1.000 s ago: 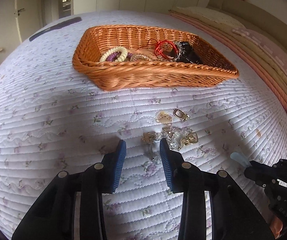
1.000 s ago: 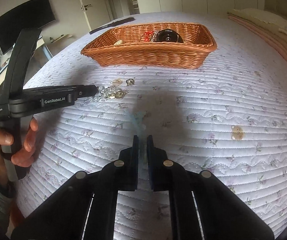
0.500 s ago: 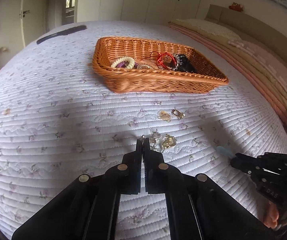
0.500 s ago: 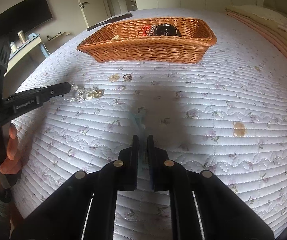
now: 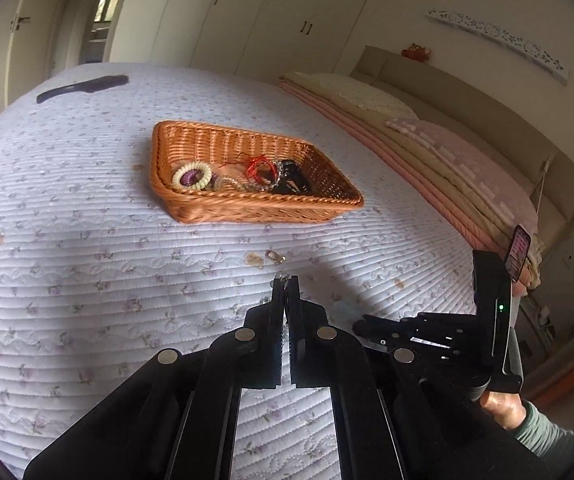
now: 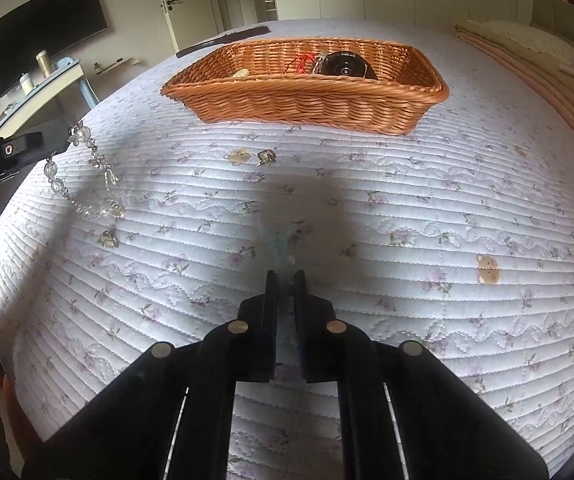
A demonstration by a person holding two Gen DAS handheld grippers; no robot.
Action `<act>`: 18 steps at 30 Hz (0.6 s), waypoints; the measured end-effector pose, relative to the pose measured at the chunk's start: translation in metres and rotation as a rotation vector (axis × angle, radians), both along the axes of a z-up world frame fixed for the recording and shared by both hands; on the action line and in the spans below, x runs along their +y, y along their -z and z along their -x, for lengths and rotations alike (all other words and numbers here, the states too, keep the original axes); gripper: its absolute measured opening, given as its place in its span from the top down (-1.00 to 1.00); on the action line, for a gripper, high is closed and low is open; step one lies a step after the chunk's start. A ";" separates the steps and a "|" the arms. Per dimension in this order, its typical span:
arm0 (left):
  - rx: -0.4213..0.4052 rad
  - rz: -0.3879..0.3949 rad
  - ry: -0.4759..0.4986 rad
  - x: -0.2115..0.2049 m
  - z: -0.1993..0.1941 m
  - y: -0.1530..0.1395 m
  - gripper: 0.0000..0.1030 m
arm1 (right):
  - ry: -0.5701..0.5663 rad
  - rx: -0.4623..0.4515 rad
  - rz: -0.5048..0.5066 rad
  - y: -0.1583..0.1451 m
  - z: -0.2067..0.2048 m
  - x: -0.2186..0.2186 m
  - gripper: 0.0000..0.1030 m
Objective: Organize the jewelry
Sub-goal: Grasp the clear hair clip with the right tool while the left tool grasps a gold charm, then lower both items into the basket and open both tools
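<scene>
Necklace: we see a crystal bead strand [image 6: 87, 184] dangling above the quilt [image 6: 407, 208], left of the basket [image 6: 307, 100].
Left gripper [image 5: 285, 280]: clamped on the strand's top.
Right gripper [image 6: 285, 276]: pinching a pale translucent piece [image 6: 283, 240] (identity unclear).

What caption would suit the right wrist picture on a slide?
Left claw lifts a crystal bead chain off the quilt, wicker basket beyond.
</scene>
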State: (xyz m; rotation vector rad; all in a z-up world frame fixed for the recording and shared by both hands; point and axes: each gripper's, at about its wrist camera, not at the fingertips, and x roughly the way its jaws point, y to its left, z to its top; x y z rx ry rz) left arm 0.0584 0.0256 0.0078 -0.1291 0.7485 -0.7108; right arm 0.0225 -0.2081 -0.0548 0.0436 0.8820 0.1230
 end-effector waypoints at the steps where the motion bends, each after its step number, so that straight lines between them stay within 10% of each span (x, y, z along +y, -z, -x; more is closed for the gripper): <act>1: -0.003 -0.001 0.000 0.000 0.001 -0.001 1.00 | 0.002 -0.006 -0.003 -0.001 0.001 -0.001 0.88; 18: -0.250 -0.065 -0.075 -0.034 -0.054 -0.083 1.00 | 0.032 -0.284 0.023 -0.134 -0.065 -0.019 0.88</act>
